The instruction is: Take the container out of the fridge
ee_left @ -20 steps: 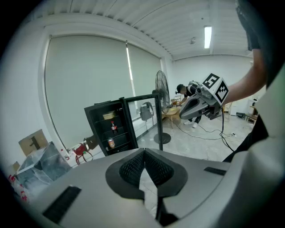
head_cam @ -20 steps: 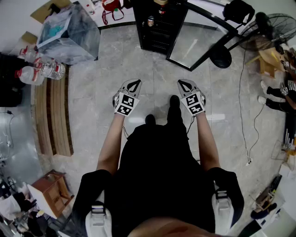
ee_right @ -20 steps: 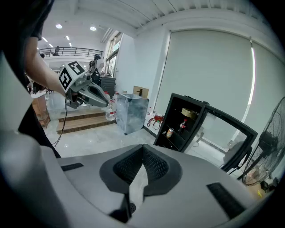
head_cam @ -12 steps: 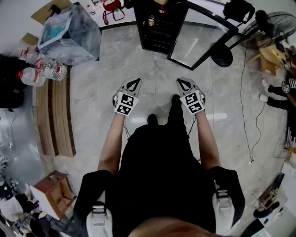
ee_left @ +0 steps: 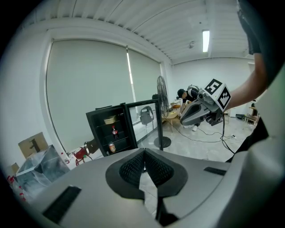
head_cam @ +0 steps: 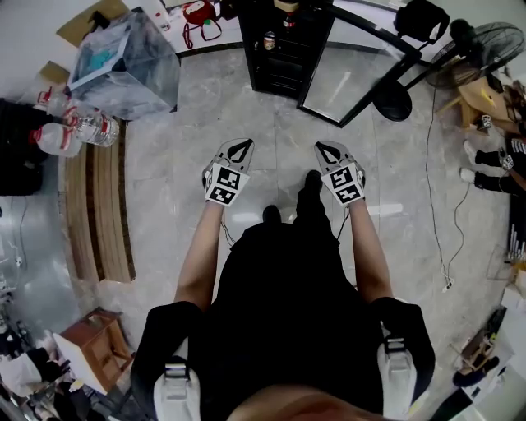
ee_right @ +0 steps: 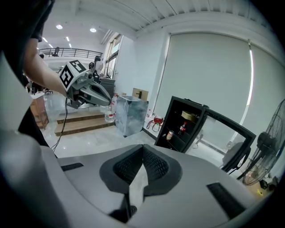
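A small black fridge point(head_cam: 278, 51) stands on the floor ahead, its glass door point(head_cam: 349, 76) swung open to the right. A round yellowish container point(ee_left: 110, 120) sits on its top shelf, also seen in the right gripper view point(ee_right: 189, 116). A cola bottle point(ee_right: 182, 128) and a can point(ee_right: 169, 135) stand on the shelves below. My left gripper point(head_cam: 241, 147) and right gripper point(head_cam: 326, 149) are held side by side at waist height, well short of the fridge. Both are shut with nothing between the pads.
A clear plastic-wrapped box point(head_cam: 123, 62), water bottles point(head_cam: 72, 130) and wooden steps point(head_cam: 94, 205) lie to the left. A standing fan point(head_cam: 485, 41), a floor cable point(head_cam: 429, 164) and a seated person point(head_cam: 493, 168) are on the right. A red bag point(head_cam: 197, 13) lies left of the fridge.
Both grippers stay in nearly the same place, still shut. The head view has drifted slightly.
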Motion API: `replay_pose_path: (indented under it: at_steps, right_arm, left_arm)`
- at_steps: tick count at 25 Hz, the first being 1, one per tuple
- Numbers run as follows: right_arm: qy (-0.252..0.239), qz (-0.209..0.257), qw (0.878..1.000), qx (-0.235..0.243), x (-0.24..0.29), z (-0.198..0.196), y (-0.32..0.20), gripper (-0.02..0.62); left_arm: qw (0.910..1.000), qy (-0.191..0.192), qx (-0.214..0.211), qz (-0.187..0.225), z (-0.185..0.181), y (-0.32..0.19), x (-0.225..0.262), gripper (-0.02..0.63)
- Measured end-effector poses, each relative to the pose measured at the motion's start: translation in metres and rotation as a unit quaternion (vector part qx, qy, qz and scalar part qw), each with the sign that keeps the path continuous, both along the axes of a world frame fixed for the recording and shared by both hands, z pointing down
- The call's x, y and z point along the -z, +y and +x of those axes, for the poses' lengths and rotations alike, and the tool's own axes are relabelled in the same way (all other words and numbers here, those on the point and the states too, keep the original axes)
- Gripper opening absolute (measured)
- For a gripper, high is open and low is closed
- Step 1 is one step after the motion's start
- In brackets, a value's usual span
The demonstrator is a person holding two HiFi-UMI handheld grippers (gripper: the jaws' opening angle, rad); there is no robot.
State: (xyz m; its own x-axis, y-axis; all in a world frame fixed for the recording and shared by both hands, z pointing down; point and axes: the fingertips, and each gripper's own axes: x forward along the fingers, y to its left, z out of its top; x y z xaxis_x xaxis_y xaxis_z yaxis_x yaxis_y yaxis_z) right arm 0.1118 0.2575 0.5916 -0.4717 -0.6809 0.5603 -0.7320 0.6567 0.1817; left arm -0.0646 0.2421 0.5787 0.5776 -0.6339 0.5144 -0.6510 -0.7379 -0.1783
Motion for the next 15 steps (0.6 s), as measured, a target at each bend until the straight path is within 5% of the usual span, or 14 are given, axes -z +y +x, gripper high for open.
replay_pose_path:
  at_steps: [15]
  right_arm:
    - [0.0, -0.007, 1.0, -0.008, -0.017, 0.009, 0.007, -0.002]
  left_arm:
    - [0.9999, -0.012, -0.005, -0.009, 0.005, 0.008, -0.012, 0.018]
